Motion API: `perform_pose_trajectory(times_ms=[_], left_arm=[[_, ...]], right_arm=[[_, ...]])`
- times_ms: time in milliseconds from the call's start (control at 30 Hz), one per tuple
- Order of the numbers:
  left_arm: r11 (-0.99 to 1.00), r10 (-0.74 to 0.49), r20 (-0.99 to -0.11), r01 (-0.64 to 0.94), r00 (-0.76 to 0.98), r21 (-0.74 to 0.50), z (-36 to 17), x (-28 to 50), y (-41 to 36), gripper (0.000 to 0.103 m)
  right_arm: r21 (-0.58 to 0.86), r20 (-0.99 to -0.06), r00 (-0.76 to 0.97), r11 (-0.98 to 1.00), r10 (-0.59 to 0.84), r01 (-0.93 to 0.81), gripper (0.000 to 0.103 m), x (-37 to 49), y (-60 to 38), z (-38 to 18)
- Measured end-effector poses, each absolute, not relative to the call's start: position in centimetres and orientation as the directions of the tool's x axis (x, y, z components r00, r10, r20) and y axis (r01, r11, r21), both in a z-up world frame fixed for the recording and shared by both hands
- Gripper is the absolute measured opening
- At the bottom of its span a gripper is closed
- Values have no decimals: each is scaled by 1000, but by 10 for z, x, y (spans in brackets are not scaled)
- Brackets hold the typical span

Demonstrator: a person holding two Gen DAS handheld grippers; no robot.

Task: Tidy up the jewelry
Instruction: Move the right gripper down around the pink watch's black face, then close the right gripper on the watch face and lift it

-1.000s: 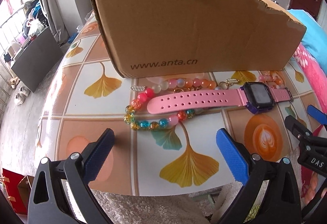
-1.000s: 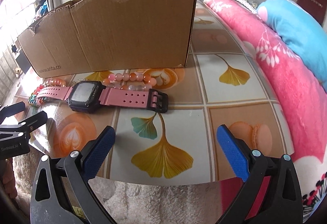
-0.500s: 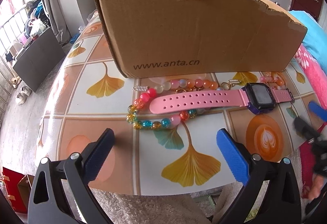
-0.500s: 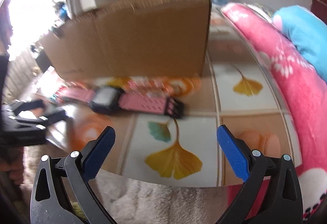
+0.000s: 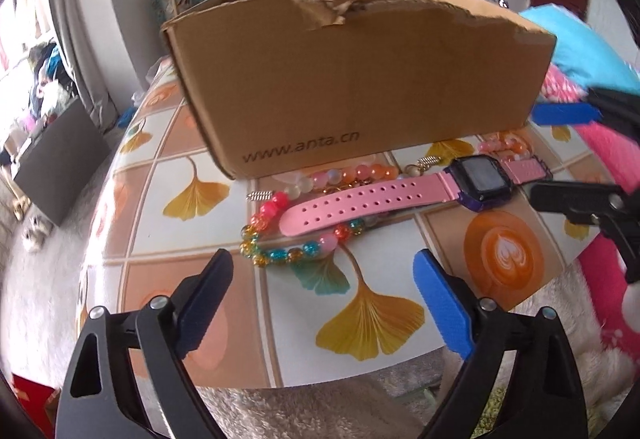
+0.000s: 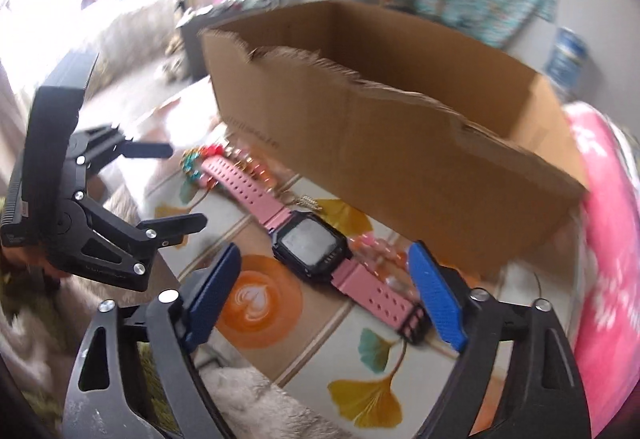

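Observation:
A pink watch (image 5: 478,179) with a dark face (image 6: 310,245) lies flat on the tiled table, in front of an open cardboard box (image 5: 360,79) (image 6: 400,143). A string of coloured beads (image 5: 276,253) curls under its strap, and orange and pink beads (image 5: 352,175) lie along the box. My left gripper (image 5: 324,291) hovers before the coloured beads, jaws closing with nothing between them. My right gripper (image 6: 324,259) is tilted over the watch, jaws closing, with the watch body and buckle strap in the gap and the pads not touching it. Each gripper shows in the other's view (image 5: 560,155) (image 6: 176,187).
The round table (image 5: 224,339) has a ginkgo-leaf and coffee-cup print, with its front edge close below both grippers. A pink and blue quilt (image 6: 612,239) lies along the right. A grey cabinet (image 5: 56,159) and curtains stand off to the left.
My right gripper has rolled and swung left and up, from the table's right part to over the watch. Both pairs of jaws have narrowed a little. The left gripper has barely moved.

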State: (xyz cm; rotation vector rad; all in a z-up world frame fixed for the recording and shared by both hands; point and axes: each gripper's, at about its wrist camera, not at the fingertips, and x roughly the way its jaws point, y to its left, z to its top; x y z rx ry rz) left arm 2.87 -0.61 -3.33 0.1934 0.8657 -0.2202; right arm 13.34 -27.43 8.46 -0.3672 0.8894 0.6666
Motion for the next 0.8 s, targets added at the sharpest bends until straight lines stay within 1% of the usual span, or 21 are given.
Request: perform_pose_trajectory(times_ms=[33,100,133,300,533,600,667,767,800], left_arm=[[957,-108,-769,275,630,91,-34,29,-8,85],[954,-109,-760,284,641,102,-34,29,-8,84],[953,-105,-756,283,646,110,-34,30,-7,82],[951,-82,-736,273,672,143,-35,35,0,74],[955,-101,-726,272,680,122,-37,42,8,73],[955,-103,-724,270,682,119,-37,43,10,72],[956,-107,-720,270,685,115,-37,42,11,72],[958,-126,-719,272,684,91,-39,41,14,72],[958,-130,-719,273,682,86,-39,41,15,72]], right_arm=[[-32,-818,433,721,379,-692,75,137,-270,83],[-63,-833,417,686,364,-725,73,138,-266,79],[-72,-842,403,665,359,-743,72,139,-262,77],[-103,-874,367,617,319,-780,68,141,-250,69],[-154,-897,361,587,254,-795,66,142,-233,57],[-158,-902,358,587,241,-794,57,140,-229,58],[-172,-906,361,584,223,-793,55,138,-224,58],[-202,-908,374,585,189,-785,46,136,-220,60],[-201,-910,371,585,186,-786,45,135,-218,61]])
